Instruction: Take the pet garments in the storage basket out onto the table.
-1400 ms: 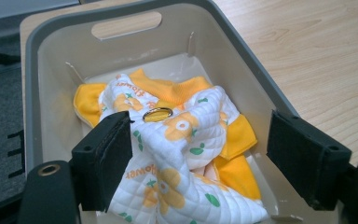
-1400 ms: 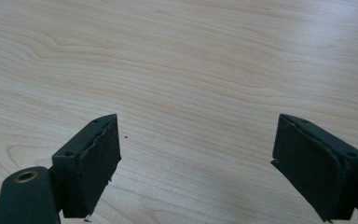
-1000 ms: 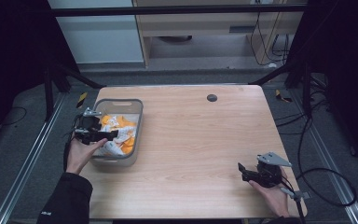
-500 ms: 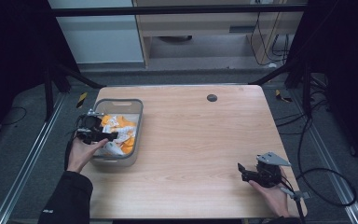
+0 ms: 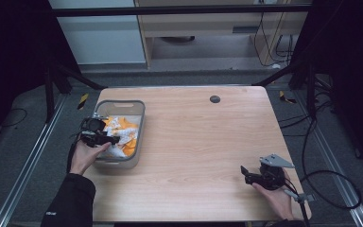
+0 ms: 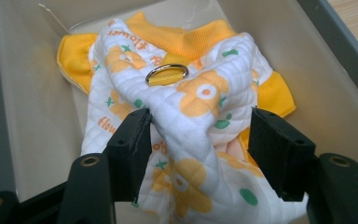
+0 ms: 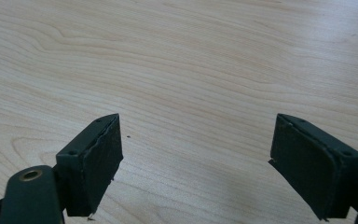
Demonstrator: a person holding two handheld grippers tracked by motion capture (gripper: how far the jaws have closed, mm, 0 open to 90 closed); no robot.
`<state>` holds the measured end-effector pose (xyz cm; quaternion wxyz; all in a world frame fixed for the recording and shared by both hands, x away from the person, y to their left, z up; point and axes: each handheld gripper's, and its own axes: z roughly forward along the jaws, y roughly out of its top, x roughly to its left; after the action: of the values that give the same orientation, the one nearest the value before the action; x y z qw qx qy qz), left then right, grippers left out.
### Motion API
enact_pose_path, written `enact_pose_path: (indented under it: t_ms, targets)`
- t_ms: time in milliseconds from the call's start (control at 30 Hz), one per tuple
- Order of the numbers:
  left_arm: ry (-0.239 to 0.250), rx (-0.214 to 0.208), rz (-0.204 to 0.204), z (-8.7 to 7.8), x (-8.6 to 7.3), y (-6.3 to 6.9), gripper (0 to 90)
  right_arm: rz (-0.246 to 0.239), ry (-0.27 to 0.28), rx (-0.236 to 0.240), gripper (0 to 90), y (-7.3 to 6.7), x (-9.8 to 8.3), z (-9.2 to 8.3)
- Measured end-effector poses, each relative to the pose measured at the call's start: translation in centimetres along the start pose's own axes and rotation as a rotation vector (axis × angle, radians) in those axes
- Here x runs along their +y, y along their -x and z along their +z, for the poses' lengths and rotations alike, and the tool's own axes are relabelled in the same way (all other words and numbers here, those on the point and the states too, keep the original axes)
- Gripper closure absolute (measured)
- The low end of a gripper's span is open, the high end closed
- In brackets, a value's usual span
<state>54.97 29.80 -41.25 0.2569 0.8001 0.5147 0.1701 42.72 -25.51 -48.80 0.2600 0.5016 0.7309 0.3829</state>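
A small white quilted garment with orange flowers, orange trim and a metal D-ring lies bunched in a grey plastic bin at the table's left. My left gripper reaches into the bin over the garment. A raised fold of the cloth sits between the jaws of the left gripper, which have just been closing. The left pad touches the fold and the right pad stands just off it. My right gripper rests open near the front right corner, and in its own view this gripper holds nothing over bare wood.
The wooden table has a small dark round spot near its far edge. The bin's walls rise close on both sides of the left jaws. Cables trail on the floor at the right.
The left gripper has settled slightly lower onto the garment in the bin. The right hand and its gripper have stayed put.
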Motion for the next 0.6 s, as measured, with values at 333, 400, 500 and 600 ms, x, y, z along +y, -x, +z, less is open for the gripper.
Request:
enact_pose_path:
  t_ms: [333,400,500,600]
  targets:
    - [-0.051,-0.015,-0.01,0.8,0.0,-0.4,51.6,-0.002,-0.007,0.008,16.4,0.0,0.0,0.1]
    - [-0.062,-0.018,-0.008,1.0,0.0,-0.4,55.0,-0.001,-0.009,0.009,16.4,0.0,0.0,0.1]
    - [-0.069,-0.017,-0.009,1.1,0.0,-0.4,58.4,-0.001,-0.01,0.01,16.4,0.0,0.0,0.1]
    - [-0.083,-0.021,-0.018,1.2,0.1,-0.5,65.4,-0.004,-0.01,0.012,16.4,0.0,0.0,0.1]
